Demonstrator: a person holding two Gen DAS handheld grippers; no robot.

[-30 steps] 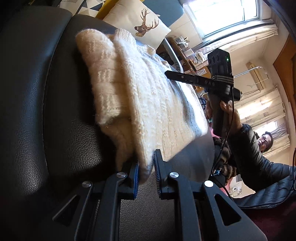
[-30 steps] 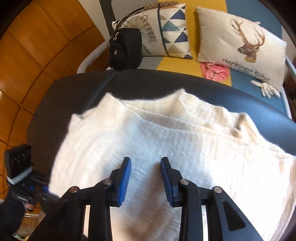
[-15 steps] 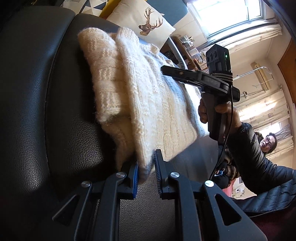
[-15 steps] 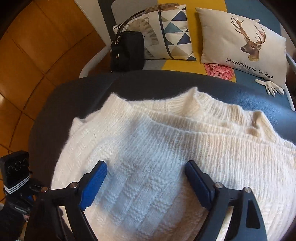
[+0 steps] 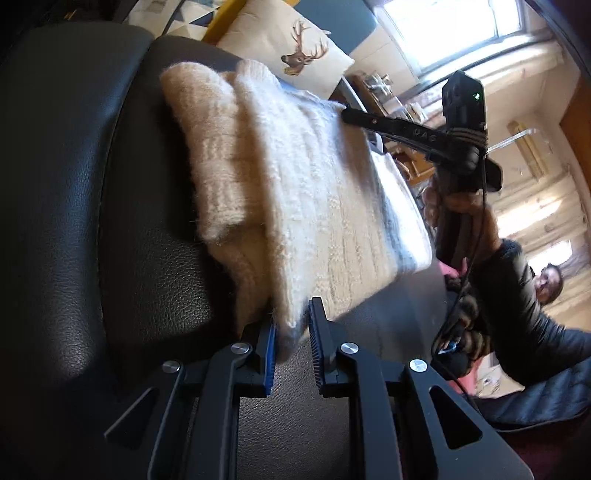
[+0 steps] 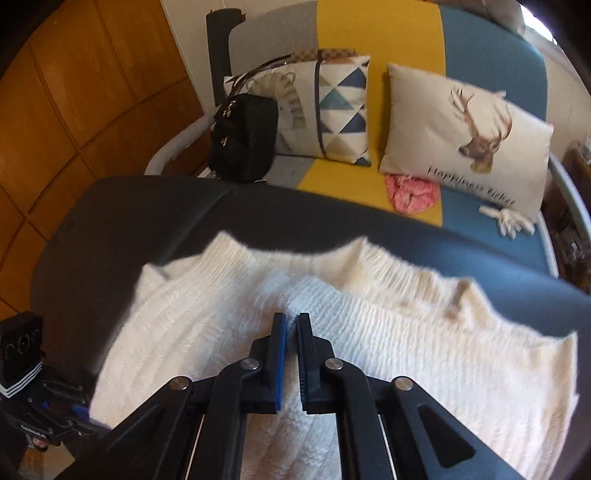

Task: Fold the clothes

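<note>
Lying folded on the black leather surface point(image 5: 140, 280), the cream knit sweater point(image 5: 295, 206) had its near corner pinched between the pads of the left gripper point(image 5: 292, 334). The right gripper point(image 6: 291, 328) hung over the sweater's middle, its jaws having just snapped closed until nearly touching, with no cloth visibly caught between them. A deer cushion point(image 6: 469, 136) sat on the sofa point(image 6: 373, 33) behind.

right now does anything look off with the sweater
The fold is uneven. The sweater lies in stepped layers whose far edges do not line up, with corners poking up along them. One corner sits pinched in the left gripper. The right gripper, jaws just closed, shows no clear fold of knit between them.
</note>
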